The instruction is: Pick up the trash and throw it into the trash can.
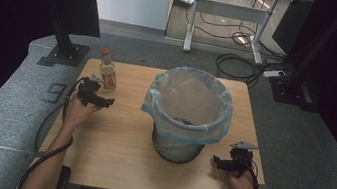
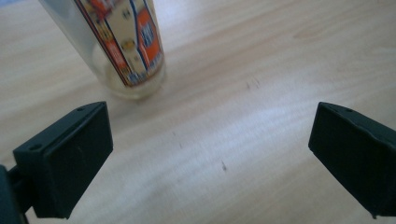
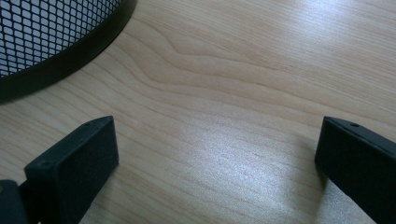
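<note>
we log the left hand-held gripper [image 1: 105, 100] jaws wide, empty, just beside the bottle [image 1: 107, 71] at the desk's [image 1: 111, 162] 10 o'clock corner. right hand-held gripper [image 1: 217, 161] equally wide, empty, at 4 o'clock of the lined bin [image 1: 187, 112]. judged step: approach; next needs jaws squared around the bottle.

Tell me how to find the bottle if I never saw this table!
Find the wooden table with a black mesh bin in its middle, lined with a pale blue bag. Look to the table's far left corner, past the open left gripper. The bottle stands upright there: small, clear, with a red cap and an orange label, the only thing standing besides the bin.
</note>
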The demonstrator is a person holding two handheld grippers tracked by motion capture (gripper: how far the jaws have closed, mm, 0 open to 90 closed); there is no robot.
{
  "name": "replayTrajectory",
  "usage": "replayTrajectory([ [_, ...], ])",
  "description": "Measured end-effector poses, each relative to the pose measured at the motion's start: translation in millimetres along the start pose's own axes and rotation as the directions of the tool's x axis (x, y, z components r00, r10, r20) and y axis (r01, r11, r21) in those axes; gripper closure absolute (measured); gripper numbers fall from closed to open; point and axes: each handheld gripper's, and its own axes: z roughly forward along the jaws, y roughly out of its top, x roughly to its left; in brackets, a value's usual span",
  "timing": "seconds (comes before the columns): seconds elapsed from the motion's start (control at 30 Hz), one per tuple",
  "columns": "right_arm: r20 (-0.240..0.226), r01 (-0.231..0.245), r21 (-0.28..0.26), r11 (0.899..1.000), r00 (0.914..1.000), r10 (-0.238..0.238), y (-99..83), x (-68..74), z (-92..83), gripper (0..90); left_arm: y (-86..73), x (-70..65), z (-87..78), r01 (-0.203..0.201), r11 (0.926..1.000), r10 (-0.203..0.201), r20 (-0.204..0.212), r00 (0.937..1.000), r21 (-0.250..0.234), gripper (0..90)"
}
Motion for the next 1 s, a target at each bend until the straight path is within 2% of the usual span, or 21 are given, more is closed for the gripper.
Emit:
replayTrajectory([
  [0.13, 0.0, 0.0, 0.0, 1.0, 1.0, 0.0, 0.0, 0.0, 0.0, 0.0, 13.0, 5.3, 4.9, -0.009, 0.9999, 0.009, -0.022, 0.9997, -0.01, 0.0],
  [0.5, 0.0, 0.0, 0.0, 1.0, 1.0, 0.0, 0.0, 0.0, 0.0, 0.0, 42.0, 24.5, 20.6, 0.007, 0.9998, -0.008, -0.072, 0.9974, -0.02, 0.0],
  [0.67, 0.0, 0.0, 0.0, 1.0, 1.0, 0.0, 0.0, 0.0, 0.0, 0.0, 49.5, 33.8, 32.0, 0.019, 0.9996, -0.021, -0.098, 0.995, -0.021, 0.0],
  [0.7, 0.0, 0.0, 0.0, 1.0, 1.0, 0.0, 0.0, 0.0, 0.0, 0.0, 51.8, 36.9, 36.6, 0.015, 0.9997, -0.018, -0.114, 0.9933, -0.021, 0.2],
  [0.83, 0.0, 0.0, 0.0, 1.0, 1.0, 0.0, -0.1, 0.0, 0.0, 0.0, 54.2, 41.3, 43.4, 0.019, 0.9994, -0.022, -0.125, 0.9919, -0.028, 1.2],
  [1.0, 0.0, 0.0, 0.0, 1.0, 1.0, 0.0, -0.1, 0.0, 0.0, 0.0, 56.9, 49.0, 54.6, 0.031, 0.999, -0.036, -0.155, 0.9873, -0.031, 2.6],
])
